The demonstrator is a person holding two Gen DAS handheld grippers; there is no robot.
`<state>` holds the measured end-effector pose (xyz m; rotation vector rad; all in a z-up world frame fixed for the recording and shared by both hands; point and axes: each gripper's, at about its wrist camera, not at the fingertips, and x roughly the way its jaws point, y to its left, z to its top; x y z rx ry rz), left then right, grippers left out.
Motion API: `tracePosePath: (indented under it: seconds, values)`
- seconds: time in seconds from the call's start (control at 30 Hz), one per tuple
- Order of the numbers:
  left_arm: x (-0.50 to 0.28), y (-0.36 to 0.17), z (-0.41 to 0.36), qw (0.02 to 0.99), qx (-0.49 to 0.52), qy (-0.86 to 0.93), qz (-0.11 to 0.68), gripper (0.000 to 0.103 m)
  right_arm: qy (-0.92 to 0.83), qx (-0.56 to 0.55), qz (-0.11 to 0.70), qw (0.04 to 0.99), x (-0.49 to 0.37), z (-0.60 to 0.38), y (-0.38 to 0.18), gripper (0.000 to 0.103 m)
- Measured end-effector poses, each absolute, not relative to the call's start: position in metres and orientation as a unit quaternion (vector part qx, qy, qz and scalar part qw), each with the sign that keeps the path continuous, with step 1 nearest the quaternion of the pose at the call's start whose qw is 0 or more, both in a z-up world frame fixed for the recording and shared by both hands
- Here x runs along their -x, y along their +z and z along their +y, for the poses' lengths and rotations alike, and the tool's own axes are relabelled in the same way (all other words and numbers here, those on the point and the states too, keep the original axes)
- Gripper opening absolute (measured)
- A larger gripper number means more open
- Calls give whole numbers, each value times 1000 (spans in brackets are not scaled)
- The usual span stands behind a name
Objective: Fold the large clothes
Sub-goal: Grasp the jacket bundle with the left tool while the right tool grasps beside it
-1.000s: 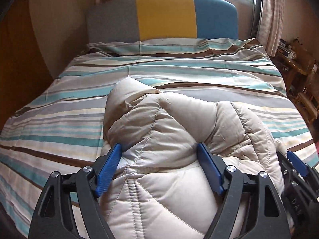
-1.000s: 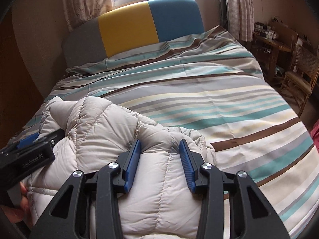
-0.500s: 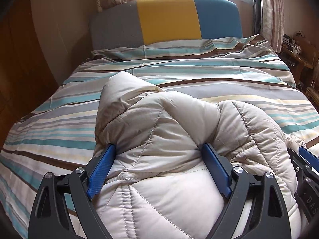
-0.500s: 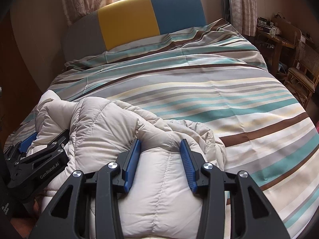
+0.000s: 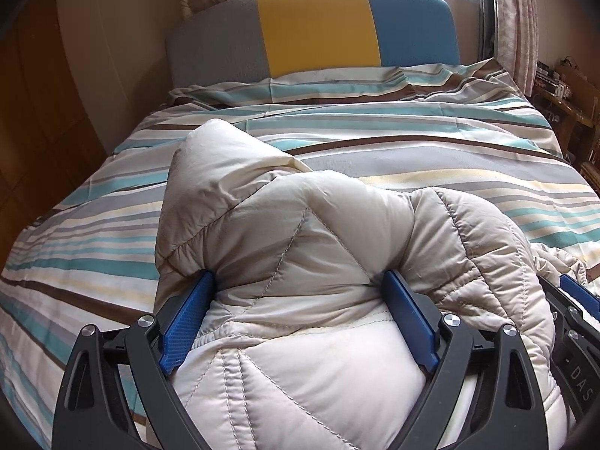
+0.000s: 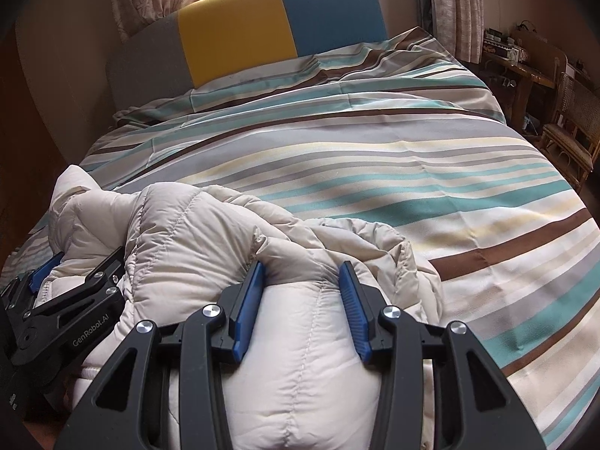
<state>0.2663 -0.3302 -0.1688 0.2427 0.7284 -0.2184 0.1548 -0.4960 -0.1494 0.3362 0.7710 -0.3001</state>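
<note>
On striped bedspread [image 6: 412, 157]: beige quilted puffer jacket [image 5: 300, 247] bunched, unfolded. Left gripper [image 5: 300, 315] jaws just widened, padding between; right gripper [image 6: 300, 300] clamped on jacket. Folding all ahead.

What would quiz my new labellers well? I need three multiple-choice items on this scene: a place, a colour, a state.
1. Where does the puffer jacket lie?
A on a chair
B on the striped bed
C on the floor

2. What colour is the headboard middle panel?
A yellow
B red
C green

3. How are the right gripper jaws?
A out of view
B open over bare bedding
C closed on the jacket

Key: B, it rests on the striped cover; A, yellow sits between grey and blue; C, quilted fabric bulges pinched between the blue pads.
</note>
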Motion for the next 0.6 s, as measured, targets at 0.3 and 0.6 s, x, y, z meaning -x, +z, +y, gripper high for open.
tracePosePath:
  seconds: [0.3,0.6]
  values:
    - [-226,-144,-306,929,-81,-105,344,97,-162,-146,329,919,-131,-489,-134,44]
    - [-193,-156,-290,941,-59,-147,298,100,-169,-152,300,926,-101,-478,-127,50]
